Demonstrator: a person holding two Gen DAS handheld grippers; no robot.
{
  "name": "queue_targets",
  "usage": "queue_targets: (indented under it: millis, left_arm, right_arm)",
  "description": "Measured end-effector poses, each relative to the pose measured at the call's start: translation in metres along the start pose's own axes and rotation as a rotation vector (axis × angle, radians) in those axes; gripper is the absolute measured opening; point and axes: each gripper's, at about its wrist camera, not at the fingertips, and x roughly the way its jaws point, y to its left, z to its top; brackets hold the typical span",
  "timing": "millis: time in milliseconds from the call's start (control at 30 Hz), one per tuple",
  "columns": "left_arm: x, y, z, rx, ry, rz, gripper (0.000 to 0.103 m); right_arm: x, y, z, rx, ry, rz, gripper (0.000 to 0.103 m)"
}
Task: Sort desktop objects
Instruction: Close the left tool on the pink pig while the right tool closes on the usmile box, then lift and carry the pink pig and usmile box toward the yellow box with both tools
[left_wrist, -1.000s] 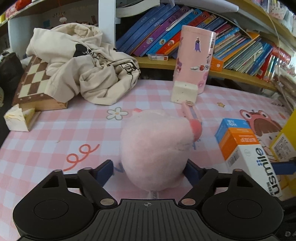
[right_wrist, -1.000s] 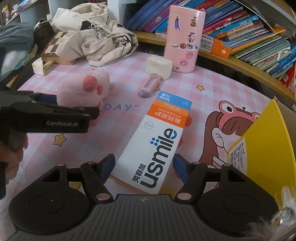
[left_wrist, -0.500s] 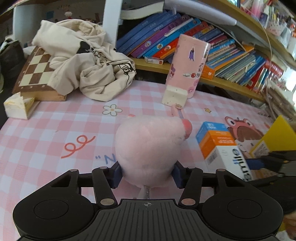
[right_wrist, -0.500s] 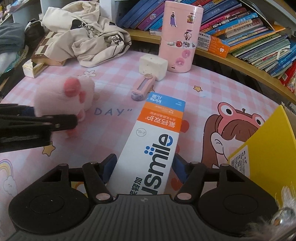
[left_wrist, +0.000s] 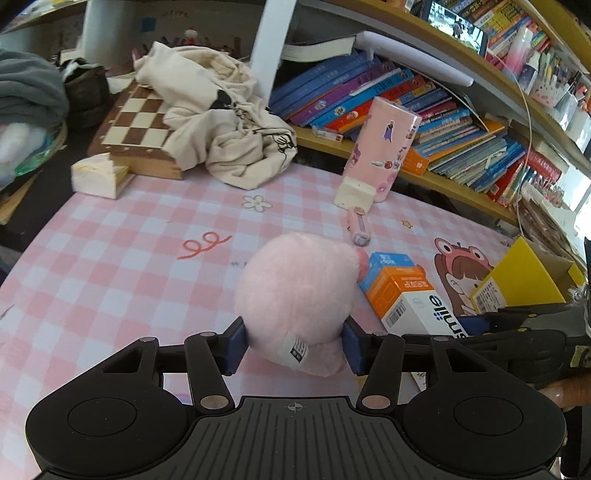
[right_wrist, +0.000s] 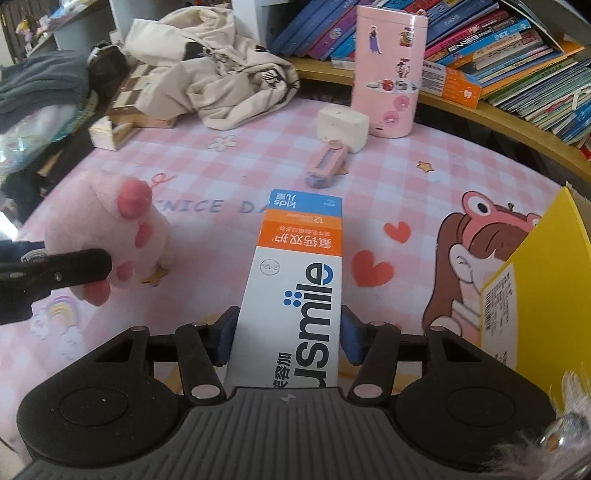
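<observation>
Left gripper (left_wrist: 293, 341) has the pink plush (left_wrist: 299, 295) squeezed between its blue pads, jaws narrowed onto the soft body, a white sewn-in tag poking out underneath. From the right wrist view the plush (right_wrist: 122, 240) shows darker pink paw pads and sits at the left of the checked surface (right_wrist: 258, 162), with the left gripper's black finger across it.

Right gripper (right_wrist: 288, 338) straddles the toothpaste box (right_wrist: 299, 280), jaws closing in; the pads sit right at the box's long sides, though whether they press yet is too close to call. The box reads "usmile" in blue and black, an orange band of Chinese characters above that, then a blue end marked "kids". It lies flat on the surface, pointing away from the camera.

Printed on the pink-checked mat: "NICE DA…", the rest hidden behind the box, plus red hearts and a cartoon frog-hat figure (right_wrist: 480, 251). Beyond the box lies a small pink cutter (right_wrist: 327, 164), then a white block (right_wrist: 341, 127) just beside a tall pink case (right_wrist: 389, 70) covered in stickers. A yellow box (right_wrist: 535, 280) stands at the right edge. Back left, a cream cloth (right_wrist: 221, 70) lies heaped over a chessboard (left_wrist: 136, 122).
</observation>
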Motion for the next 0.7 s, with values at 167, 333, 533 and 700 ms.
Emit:
queue_targets:
  millis: [167, 333, 533, 700]
  left_arm:
    - [-0.017, 0.002, -0.009, -0.015, -0.012, 0.006, 0.05]
    - [-0.034, 0.0, -0.018, -0.017, -0.023, 0.001, 0.05]
    - [-0.048, -0.002, -0.032, -0.028, -0.015, -0.008, 0.05]
    - [-0.05, -0.004, -0.035, -0.021, -0.009, -0.014, 0.05]
  right_arm:
    - [-0.015, 0.008, -0.01, -0.007, 0.003, 0.03, 0.051]
    - [-0.031, 0.014, -0.028, -0.039, 0.028, 0.042, 0.051]
    - [-0.035, 0.021, -0.05, -0.104, 0.086, 0.01, 0.051]
    - [-0.025, 0.023, -0.046, -0.116, 0.082, -0.002, 0.054]
